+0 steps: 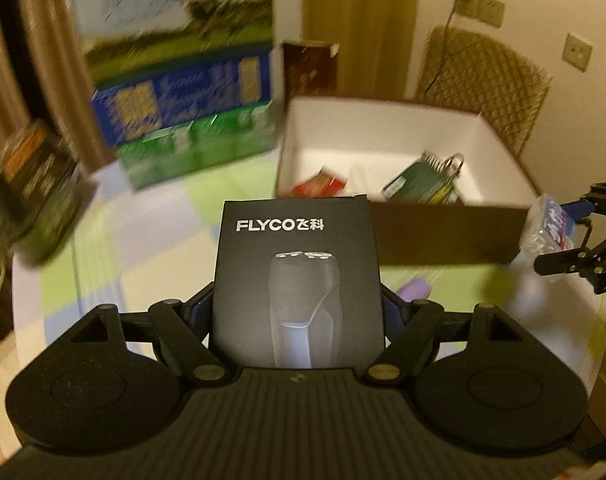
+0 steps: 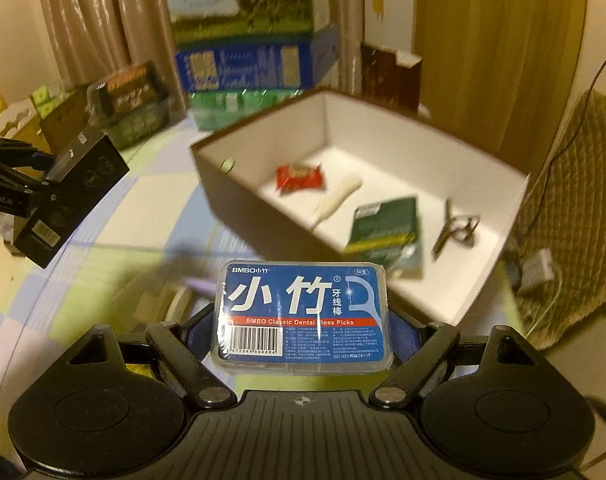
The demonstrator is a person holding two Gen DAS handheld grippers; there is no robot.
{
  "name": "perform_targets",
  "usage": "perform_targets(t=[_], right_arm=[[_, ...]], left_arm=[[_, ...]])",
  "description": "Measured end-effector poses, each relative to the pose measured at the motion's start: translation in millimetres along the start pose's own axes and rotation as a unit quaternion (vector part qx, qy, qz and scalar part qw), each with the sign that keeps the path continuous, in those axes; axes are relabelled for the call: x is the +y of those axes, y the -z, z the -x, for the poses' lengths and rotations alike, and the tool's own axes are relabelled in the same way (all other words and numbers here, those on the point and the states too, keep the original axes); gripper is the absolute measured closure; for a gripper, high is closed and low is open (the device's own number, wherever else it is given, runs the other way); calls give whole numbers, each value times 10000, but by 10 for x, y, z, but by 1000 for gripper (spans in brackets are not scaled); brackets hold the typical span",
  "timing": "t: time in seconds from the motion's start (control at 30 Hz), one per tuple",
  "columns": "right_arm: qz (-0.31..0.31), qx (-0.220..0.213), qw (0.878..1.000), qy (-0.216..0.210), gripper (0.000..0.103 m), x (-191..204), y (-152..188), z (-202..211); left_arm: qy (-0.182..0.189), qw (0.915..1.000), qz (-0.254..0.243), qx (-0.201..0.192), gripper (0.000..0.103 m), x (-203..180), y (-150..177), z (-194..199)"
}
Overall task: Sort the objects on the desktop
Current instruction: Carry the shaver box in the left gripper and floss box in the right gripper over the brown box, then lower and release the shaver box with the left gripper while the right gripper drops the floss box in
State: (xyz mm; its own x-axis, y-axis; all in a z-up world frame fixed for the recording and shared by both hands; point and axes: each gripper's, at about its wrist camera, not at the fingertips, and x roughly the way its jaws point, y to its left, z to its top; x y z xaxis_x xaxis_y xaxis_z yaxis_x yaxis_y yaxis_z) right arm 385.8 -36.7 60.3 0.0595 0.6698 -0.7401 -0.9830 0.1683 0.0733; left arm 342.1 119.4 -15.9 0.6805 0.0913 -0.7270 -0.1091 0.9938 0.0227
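My left gripper (image 1: 299, 304) is shut on a black FLYCO shaver box (image 1: 299, 276), held upright above the checked tablecloth (image 1: 151, 240). My right gripper (image 2: 303, 332) is shut on a clear case of blue-labelled dental floss picks (image 2: 303, 316). Each gripper also shows in the other view: the right gripper (image 1: 579, 228) with the floss case (image 1: 543, 232) at the right edge, the left gripper (image 2: 35, 184) with the shaver box (image 2: 79, 184) at the left. Ahead stands an open cardboard box (image 1: 383, 132) (image 2: 383, 136) with a white inside.
In the box lie a red packet (image 2: 301, 176), a white object (image 2: 339, 198), a green notebook (image 2: 387, 232) and a metal clip (image 2: 457, 228). Stacked cartons (image 1: 183, 92) stand at the back, a dark box (image 1: 35, 196) at the left, a quilted chair (image 1: 483, 80) behind. A purple item (image 1: 533, 290) lies on the cloth.
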Motion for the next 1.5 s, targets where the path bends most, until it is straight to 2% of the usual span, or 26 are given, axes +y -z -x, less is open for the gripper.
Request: perform_targets(t=[0.27,0.43,0.63,0.93,1.17,1.5], right_arm=[[134,-341,9990,262,20,-384,-376,48],[30,-342,9990,299,20,-653,-584,-81],[-6,-171,9991,380,20,-907,-728,-286],[54,186,9991,376,20,-1114,-799,-620],[234,455,9980,367,20,-1192,-784,-842],[577,729,9955,183,20,-1213,-772,-975]], left_arm=[[290,9988,-187,-341,28,-331,-693,-291],[310,9991,-203,-205,28,-461,-1026,-641],[215,9995,-210,5,28,-547,-1269,-1042],[45,9991,-347,260,28,-641,-1432,-1591],[23,9961,-470,742,28,-716,-1315,-2006],[70,9901,-610,1265,27,-694,-1174,-2289]])
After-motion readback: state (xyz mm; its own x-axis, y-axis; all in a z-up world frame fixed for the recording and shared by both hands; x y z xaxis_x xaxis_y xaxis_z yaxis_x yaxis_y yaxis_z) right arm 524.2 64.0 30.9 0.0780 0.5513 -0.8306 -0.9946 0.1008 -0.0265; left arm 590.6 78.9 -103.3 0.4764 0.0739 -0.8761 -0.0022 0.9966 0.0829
